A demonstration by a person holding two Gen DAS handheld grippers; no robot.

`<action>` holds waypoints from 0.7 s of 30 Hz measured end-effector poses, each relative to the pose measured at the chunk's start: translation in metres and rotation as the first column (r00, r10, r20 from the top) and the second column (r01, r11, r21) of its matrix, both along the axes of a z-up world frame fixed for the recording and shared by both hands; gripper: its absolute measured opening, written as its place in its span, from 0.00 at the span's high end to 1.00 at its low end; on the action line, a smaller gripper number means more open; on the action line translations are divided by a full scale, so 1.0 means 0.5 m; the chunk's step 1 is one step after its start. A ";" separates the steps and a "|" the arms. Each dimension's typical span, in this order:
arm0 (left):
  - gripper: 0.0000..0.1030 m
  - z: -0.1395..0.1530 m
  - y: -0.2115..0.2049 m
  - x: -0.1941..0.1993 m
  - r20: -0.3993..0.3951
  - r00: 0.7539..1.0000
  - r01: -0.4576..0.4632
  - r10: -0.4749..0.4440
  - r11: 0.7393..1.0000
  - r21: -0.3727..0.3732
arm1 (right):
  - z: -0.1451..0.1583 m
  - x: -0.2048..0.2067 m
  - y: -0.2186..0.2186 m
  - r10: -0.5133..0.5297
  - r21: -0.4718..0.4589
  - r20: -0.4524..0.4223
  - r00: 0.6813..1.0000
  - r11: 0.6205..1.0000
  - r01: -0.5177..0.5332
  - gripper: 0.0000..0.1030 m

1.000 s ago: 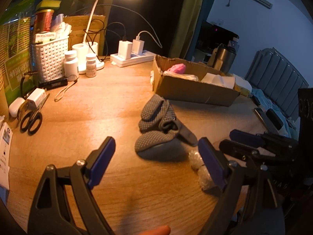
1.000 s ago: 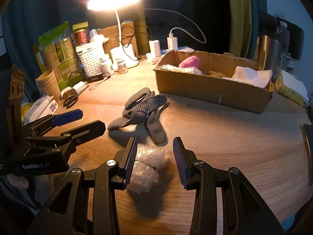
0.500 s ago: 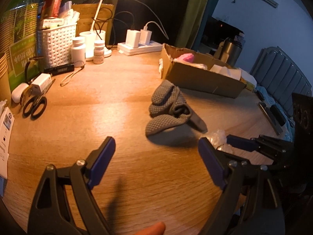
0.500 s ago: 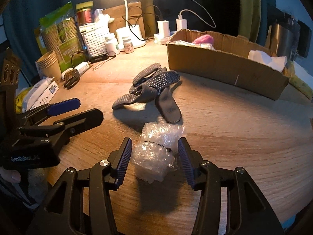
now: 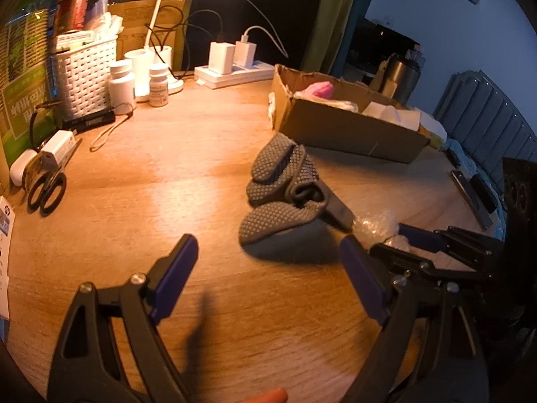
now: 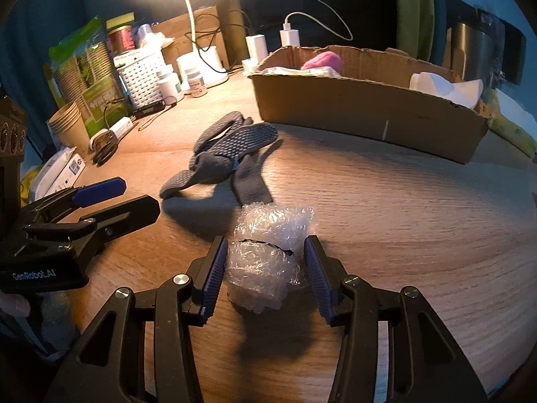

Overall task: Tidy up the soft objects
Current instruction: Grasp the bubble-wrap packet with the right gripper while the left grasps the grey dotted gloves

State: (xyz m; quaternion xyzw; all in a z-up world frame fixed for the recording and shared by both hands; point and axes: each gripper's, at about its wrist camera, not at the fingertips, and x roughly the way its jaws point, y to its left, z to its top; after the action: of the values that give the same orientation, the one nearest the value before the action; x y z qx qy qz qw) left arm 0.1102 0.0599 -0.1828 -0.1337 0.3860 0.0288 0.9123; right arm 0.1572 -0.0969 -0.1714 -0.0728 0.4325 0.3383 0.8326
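From the left wrist view, the left gripper (image 5: 268, 275) stands wide apart over bare wooden table (image 5: 151, 184), with nothing between its blue pads. Ahead of it and a little to its right lies a pair of grey dotted socks (image 5: 282, 188), crumpled together. Beyond the socks sits the cardboard box (image 5: 349, 127), holding a pink soft item (image 5: 322, 89) and white cloth. Off to its right, the right gripper (image 5: 399, 238) straddles a wad of bubble wrap (image 5: 372, 225) just beside the socks' cuff.

From the right wrist view, the right gripper (image 6: 265, 275) is half-wide, its pads flanking the bubble wrap (image 6: 268, 252); the left pad sits right against the wrap, the right pad close, with no visible squeeze. The socks (image 6: 231, 154) lie just ahead, the box (image 6: 369, 110) farther ahead and right. The left gripper (image 6: 114, 194) hovers to its left.
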 end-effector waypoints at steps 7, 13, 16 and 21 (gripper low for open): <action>0.15 0.014 -0.011 0.039 -0.006 1.000 -0.004 0.004 1.000 0.021 | 0.003 0.047 -0.025 -0.024 0.007 -0.012 1.000 1.000 0.025 0.54; 0.15 0.018 -0.022 0.084 -0.025 1.000 -0.003 0.004 0.999 0.038 | 0.002 0.089 -0.043 -0.047 0.014 -0.019 0.999 0.999 0.047 0.54; 0.15 0.016 -0.028 0.108 -0.037 0.999 -0.001 0.002 0.999 0.046 | 0.000 0.108 -0.050 -0.055 0.018 -0.023 0.998 0.998 0.056 0.55; 0.15 0.011 -0.034 0.151 -0.058 0.998 0.009 -0.006 0.998 0.057 | 0.000 0.146 -0.064 -0.069 0.020 -0.024 0.997 0.997 0.070 0.55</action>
State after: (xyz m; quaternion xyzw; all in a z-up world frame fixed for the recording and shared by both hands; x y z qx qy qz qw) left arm 0.1857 0.0429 -0.1771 -0.1049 0.4116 0.0402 0.9044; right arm 0.2299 -0.1289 -0.1715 -0.0453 0.4410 0.3143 0.8395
